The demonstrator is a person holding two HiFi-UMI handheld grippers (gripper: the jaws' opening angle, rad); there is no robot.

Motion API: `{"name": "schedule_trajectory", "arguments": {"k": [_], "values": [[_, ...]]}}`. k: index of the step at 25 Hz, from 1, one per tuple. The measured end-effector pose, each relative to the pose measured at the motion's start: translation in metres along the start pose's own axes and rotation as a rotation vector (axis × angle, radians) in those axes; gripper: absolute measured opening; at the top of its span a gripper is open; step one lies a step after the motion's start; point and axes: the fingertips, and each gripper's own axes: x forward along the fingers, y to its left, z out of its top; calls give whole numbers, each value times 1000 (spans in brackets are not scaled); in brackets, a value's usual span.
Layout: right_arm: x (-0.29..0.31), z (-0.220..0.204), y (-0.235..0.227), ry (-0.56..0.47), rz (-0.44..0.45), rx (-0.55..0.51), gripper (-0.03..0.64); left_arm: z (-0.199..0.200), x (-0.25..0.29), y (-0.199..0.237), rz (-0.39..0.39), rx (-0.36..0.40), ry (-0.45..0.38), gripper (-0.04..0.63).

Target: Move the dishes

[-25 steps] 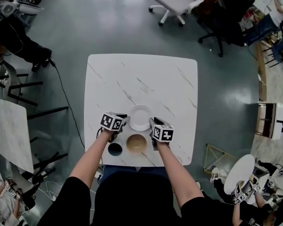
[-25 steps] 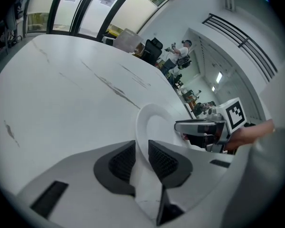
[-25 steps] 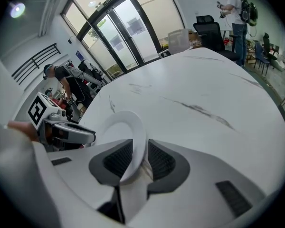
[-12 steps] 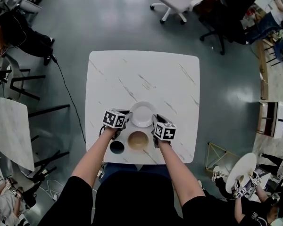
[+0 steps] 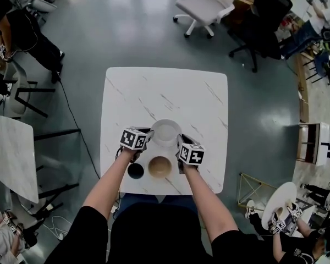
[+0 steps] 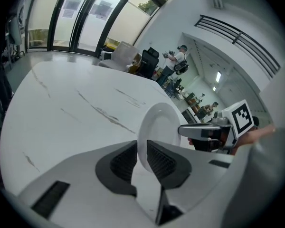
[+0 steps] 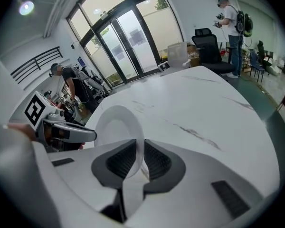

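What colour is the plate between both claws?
The plate is plain white, clearest in the left gripper view.

no words, labels, brands or numbers can be read on anything here.

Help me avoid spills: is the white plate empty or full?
Empty: the white plate shows a bare surface in both gripper views.

1. The floor (image 5: pixel 126 32) is grey-green and shiny.
2. A big white table (image 5: pixel 165 87) with thin grey lines stands in the middle.
3. A second table (image 5: pixel 8 153), also white, stands apart at the left.
4. A white chair (image 5: pixel 206 1) and a black chair (image 5: pixel 264 12), both on wheels, stand past the big white table.
5. Tall glass doors (image 7: pixel 133 37) let daylight in.
6. A lamp (image 7: pixel 26 6) glows up high, near a railing (image 7: pixel 35 63).
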Motion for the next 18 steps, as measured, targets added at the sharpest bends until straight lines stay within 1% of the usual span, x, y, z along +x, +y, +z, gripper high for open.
{"name": "schedule_trajectory", "arguments": {"k": [5,11,18], "values": [[-22,12,1,-28,6,-25,64,5,-9,-18,2,12,-7,75],[-41,8,-15,-31,16,23,64,8,-10,-46,22,20,-17,76],[-63,-2,-42,-17,29,27,65,1,7,-78,67,28,40,77]]}}
